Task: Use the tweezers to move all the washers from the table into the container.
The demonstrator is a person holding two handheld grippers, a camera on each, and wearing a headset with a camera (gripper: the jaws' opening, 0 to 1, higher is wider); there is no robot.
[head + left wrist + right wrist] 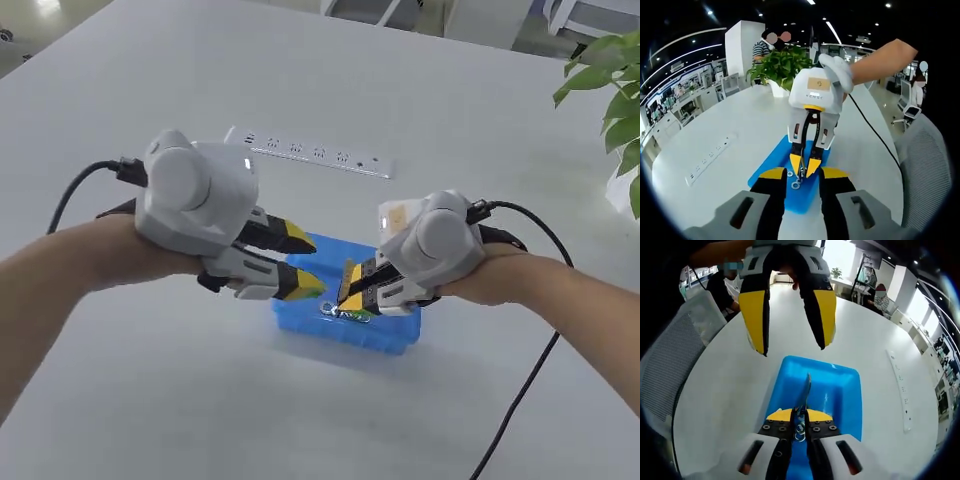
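Head view: power strip (310,153) beyond blue container (345,338), plant (612,60) at right edge.

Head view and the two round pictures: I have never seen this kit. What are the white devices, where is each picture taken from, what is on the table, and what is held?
No robot here: a person holds a white hand-held gripper in each hand. The head view comes from a headset camera looking down at the white table. Each round picture comes from a camera riding on one hand-held gripper. The left hand-held gripper is open and holds nothing. The right hand-held gripper is shut on metal tweezers, above a blue container with a few washers in it. A white power strip lies farther back.
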